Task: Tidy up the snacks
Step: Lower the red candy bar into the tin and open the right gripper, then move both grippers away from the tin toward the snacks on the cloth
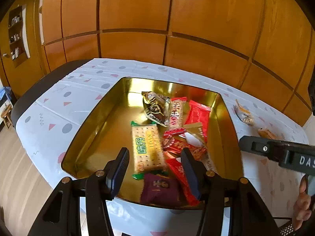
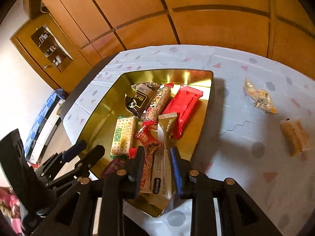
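Observation:
A gold tin [image 1: 88, 122] [image 2: 98, 116] on the table holds several wrapped snacks: a cracker packet [image 1: 147, 147] [image 2: 124, 135], a red packet [image 1: 198, 116] [image 2: 183, 108], a dark brown packet [image 1: 155, 108] [image 2: 139, 98] and a purple packet [image 1: 159, 186]. My left gripper [image 1: 155, 165] [image 2: 86, 151] hovers open above the tin's near edge, gripping nothing. My right gripper [image 2: 157, 169] [image 1: 244, 143] stands slightly open over the tin's near right corner. A beige packet [image 2: 159, 177] shows through its gap but lies in the tin, and the pads do not press it.
Two loose snacks lie on the patterned tablecloth [image 2: 236, 68] right of the tin: a pale crinkled packet [image 2: 259, 98] [image 1: 244, 114] and a brownish bar [image 2: 295, 135] [image 1: 265, 133]. Wooden cabinets [image 1: 137, 9] rise behind the table. A hand [image 1: 301, 202] holds the right gripper.

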The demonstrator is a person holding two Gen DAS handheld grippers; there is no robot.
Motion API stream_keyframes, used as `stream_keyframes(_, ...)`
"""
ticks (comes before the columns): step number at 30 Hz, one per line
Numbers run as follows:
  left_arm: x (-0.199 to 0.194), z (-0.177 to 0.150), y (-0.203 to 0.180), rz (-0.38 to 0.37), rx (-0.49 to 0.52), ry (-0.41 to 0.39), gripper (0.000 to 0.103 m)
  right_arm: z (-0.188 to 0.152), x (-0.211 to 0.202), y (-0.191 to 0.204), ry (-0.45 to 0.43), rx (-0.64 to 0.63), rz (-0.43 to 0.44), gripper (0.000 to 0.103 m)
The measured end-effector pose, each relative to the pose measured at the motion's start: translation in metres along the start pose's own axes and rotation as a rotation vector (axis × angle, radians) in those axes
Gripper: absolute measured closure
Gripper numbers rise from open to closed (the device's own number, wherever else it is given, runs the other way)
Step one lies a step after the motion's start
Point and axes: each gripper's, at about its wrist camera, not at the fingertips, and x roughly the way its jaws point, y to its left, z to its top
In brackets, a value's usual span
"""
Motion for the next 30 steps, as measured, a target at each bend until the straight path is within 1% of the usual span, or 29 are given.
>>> stream_keyframes(6,-0.007,0.001,-0.012,-0.012,0.034,-0.009,0.048,-0.009,-0.018,-0.005,-0.039,-0.025,-0.035,0.071)
stream_keyframes(8,-0.009,0.001,-0.016,-0.016,0.045,-0.013,0.048,-0.012,-0.025,-0.009,-0.056,-0.035,-0.061,0.058)
stream_keyframes(9,-0.01,0.001,-0.018,-0.017,0.05,-0.015,0.048,-0.014,-0.028,-0.012,-0.062,-0.041,-0.074,0.057)
stream_keyframes(11,-0.013,0.001,-0.024,-0.021,0.066,-0.017,0.048,-0.019,-0.033,-0.018,-0.069,-0.056,-0.105,0.056)
stream_keyframes(14,-0.015,0.001,-0.032,-0.026,0.085,-0.016,0.048,-0.028,-0.041,-0.033,-0.065,-0.067,-0.162,0.056)
stream_keyframes(16,-0.016,0.002,-0.04,-0.03,0.104,-0.015,0.048,-0.034,-0.047,-0.049,-0.06,-0.043,-0.182,0.056)
stream_keyframes(18,-0.016,0.002,-0.046,-0.041,0.113,-0.014,0.048,-0.039,-0.052,-0.062,-0.055,-0.029,-0.204,0.052)
stream_keyframes(19,-0.016,0.003,-0.05,-0.048,0.121,-0.013,0.048,-0.042,-0.055,-0.071,-0.053,-0.021,-0.228,0.047)
stream_keyframes(22,-0.017,0.001,-0.064,-0.065,0.159,-0.016,0.048,-0.051,-0.062,-0.091,-0.042,-0.008,-0.28,0.046)
stream_keyframes(24,-0.016,-0.001,-0.073,-0.082,0.179,-0.008,0.048,-0.058,-0.063,-0.102,-0.02,-0.004,-0.31,0.043)
stream_keyframes(27,-0.015,-0.006,-0.087,-0.106,0.217,0.003,0.048,-0.07,-0.061,-0.113,0.002,-0.012,-0.373,0.042)
stream_keyframes(30,-0.014,-0.012,-0.099,-0.131,0.244,0.014,0.048,-0.083,-0.058,-0.124,0.028,0.014,-0.394,0.042)
